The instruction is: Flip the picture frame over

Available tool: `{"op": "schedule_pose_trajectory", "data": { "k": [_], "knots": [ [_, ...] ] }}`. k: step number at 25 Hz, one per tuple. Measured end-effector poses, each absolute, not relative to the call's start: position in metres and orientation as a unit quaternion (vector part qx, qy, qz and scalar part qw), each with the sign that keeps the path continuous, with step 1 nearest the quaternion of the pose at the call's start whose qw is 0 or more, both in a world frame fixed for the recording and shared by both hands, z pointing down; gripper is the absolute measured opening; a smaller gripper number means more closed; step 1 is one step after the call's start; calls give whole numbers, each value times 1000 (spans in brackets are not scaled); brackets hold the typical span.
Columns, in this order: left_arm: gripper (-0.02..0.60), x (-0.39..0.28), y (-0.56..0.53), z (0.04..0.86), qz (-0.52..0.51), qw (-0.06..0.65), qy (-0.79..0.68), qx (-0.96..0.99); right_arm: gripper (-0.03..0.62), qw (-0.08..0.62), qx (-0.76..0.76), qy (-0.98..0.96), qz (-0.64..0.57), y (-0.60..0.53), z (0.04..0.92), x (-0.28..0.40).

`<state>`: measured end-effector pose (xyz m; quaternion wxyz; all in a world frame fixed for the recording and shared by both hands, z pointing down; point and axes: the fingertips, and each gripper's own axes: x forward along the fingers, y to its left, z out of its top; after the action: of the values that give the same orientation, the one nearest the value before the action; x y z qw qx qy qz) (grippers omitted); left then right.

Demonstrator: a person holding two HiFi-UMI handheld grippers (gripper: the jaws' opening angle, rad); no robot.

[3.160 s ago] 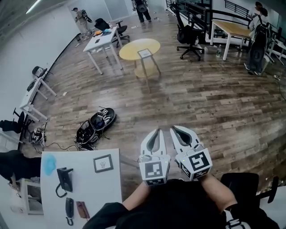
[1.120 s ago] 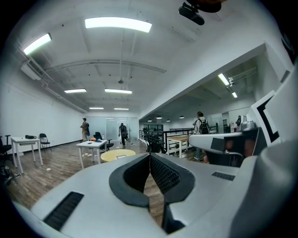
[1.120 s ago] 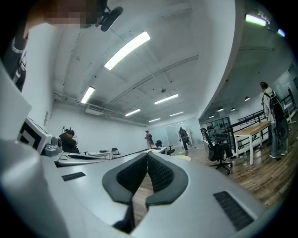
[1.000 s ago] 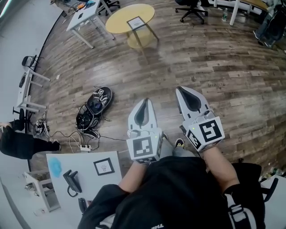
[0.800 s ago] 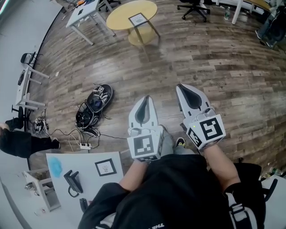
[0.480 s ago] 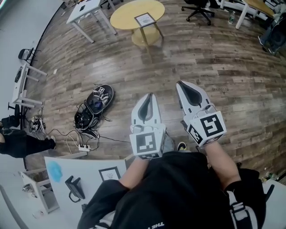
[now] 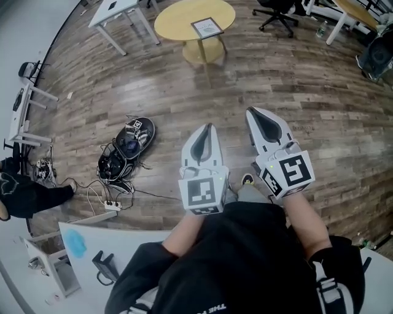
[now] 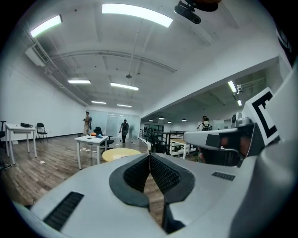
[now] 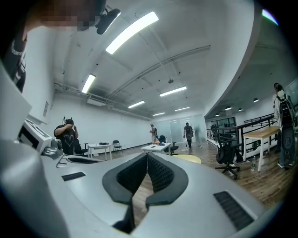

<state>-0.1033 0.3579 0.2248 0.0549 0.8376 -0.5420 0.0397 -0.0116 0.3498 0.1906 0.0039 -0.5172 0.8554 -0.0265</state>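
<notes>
Since a moment ago the white table (image 7: 132, 242) has slid down to the corner, and its small frame is out of sight. The frame (image 7: 207, 27) lies flat on the yellow table (image 7: 175, 18), its long axis running left-right, slightly skewed. The left gripper (image 7: 207, 127) and right gripper (image 7: 253, 112) have their jaws together, empty, well short of it.

White table (image 7: 123, 240) bears a blue thing (image 7: 77, 243) and black device (image 7: 105, 267).

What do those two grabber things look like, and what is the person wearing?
The left gripper and right gripper are pale grey, pointed like beaks, with dark ribbed pads inside. Each carries a white cube with black square markers. The person wears a black top.
</notes>
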Motion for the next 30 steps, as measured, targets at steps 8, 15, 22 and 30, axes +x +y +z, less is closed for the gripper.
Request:
{"op": "schedule_pose_trajectory", "data": {
  "k": [8,15,22,30],
  "knots": [
    [23,-98,308,233,45,62,-548,833,18,5,-504,863,-24,298,196,-10],
    [23,-53,242,233,57,55,-547,834,18,21,-501,865,-26,228,195,31],
    [23,5,176,229,79,24,-546,834,18,55,-510,858,-42,160,201,98],
    [23,30,130,229,90,21,-550,830,18,72,-518,850,-58,117,209,137]
  ]
}}
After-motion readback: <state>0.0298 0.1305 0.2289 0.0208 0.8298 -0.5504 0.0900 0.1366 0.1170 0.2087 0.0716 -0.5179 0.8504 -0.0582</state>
